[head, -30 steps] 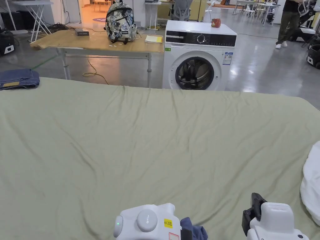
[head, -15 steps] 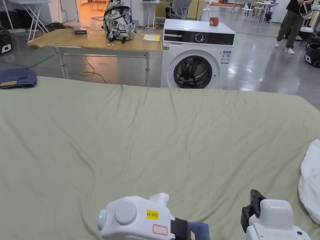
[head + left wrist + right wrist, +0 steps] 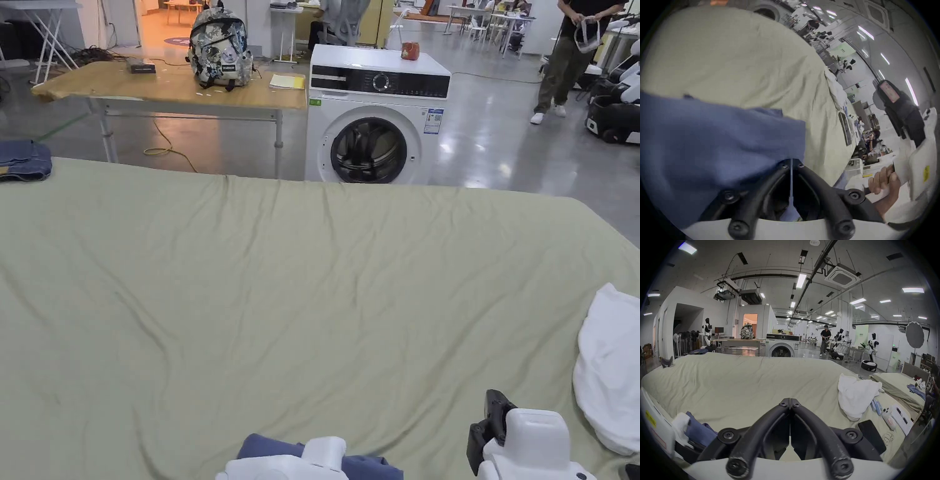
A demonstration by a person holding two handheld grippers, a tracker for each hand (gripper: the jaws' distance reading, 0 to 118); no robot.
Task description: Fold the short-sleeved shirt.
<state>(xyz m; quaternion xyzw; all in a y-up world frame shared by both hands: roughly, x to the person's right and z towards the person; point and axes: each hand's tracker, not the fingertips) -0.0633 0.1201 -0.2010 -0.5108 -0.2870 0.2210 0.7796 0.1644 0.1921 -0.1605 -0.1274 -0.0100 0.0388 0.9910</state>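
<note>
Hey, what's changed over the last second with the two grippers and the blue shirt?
The left gripper has pulled back toward the person, bringing the blue shirt with it, jaws together on the cloth. The right gripper stayed shut and empty above the green sheet; the white cloth lay untouched.

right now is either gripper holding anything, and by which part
Left gripper is pinching the blue shirt at an edge; right gripper is shut on nothing.

shirt (image 3: 713, 138): soft matt blue cloth | bedsheet (image 3: 281, 281): matt wrinkled green cloth | washing machine (image 3: 375, 119): glossy white
</note>
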